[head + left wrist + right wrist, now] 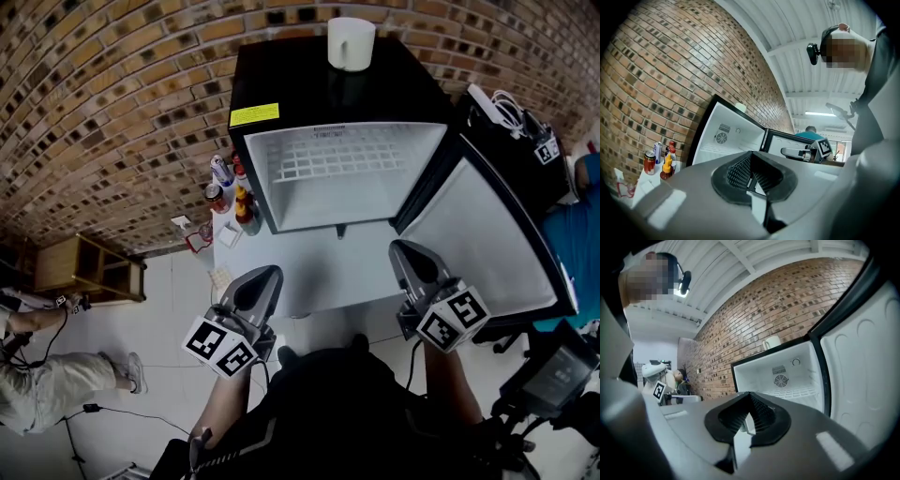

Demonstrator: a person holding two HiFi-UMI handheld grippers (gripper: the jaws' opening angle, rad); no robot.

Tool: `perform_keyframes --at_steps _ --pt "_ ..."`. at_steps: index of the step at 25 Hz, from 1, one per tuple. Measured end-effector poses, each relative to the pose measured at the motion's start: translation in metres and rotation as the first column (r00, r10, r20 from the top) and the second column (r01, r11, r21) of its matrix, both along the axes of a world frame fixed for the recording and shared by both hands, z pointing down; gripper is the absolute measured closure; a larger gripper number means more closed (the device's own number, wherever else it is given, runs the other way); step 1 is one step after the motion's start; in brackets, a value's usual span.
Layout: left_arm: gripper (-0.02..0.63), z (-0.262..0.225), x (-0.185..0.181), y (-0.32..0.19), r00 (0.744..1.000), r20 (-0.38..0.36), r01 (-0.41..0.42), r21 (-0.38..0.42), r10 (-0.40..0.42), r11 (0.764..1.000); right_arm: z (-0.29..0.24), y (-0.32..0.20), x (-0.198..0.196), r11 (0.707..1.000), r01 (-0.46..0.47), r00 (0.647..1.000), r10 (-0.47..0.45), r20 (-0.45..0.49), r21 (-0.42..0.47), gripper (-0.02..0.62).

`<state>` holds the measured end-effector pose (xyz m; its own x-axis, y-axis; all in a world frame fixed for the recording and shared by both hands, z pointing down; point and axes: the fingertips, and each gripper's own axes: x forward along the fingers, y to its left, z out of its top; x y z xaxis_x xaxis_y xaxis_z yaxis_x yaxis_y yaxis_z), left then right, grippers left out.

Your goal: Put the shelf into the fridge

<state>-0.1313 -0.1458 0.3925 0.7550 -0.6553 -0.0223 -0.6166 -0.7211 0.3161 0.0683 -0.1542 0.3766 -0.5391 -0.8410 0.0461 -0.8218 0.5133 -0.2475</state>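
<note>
A black mini fridge [328, 94] stands open in front of me, its door [487, 234] swung out to the right. Inside the white interior lies a white wire shelf [328, 159], which also shows in the left gripper view [717, 149] and the right gripper view [799, 391]. My left gripper [265, 274] hovers short of the fridge's lower left, shut with nothing between its jaws [751, 158]. The right gripper [405, 247] hangs just before the door's inner edge, also shut and empty [750, 398]. Neither gripper touches the fridge.
A white mug [351, 42] sits on top of the fridge. Several bottles and cans [230, 192] stand on a small white table left of it. A wooden rack [89, 267] and a person's legs [47, 375] are at far left; a person in blue [577, 234] is at right.
</note>
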Motion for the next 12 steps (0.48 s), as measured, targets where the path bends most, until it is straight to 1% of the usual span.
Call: perform_keyframes --at_steps 1,5,9,12 --pt "0.617 0.0 0.0 -0.001 1.0 0.001 0.004 -0.001 -0.004 1.0 -0.001 -0.001 0.001 1.0 -0.002 1.0 0.002 -0.012 0.007 0.589" --pt "0.617 0.001 0.006 -0.003 1.0 0.018 0.0 0.012 0.0 1.0 0.003 -0.005 0.01 1.0 -0.022 1.0 0.022 0.0 -0.002 0.589" --pt "0.617 0.001 0.01 -0.005 1.0 0.015 0.005 0.004 -0.005 1.0 0.002 -0.005 0.014 1.0 -0.021 1.0 0.021 -0.012 0.003 0.589" --pt "0.617 0.003 0.013 -0.005 0.999 0.042 0.012 0.005 -0.012 1.0 0.002 -0.006 0.014 1.0 -0.015 1.0 0.016 -0.022 0.008 0.589"
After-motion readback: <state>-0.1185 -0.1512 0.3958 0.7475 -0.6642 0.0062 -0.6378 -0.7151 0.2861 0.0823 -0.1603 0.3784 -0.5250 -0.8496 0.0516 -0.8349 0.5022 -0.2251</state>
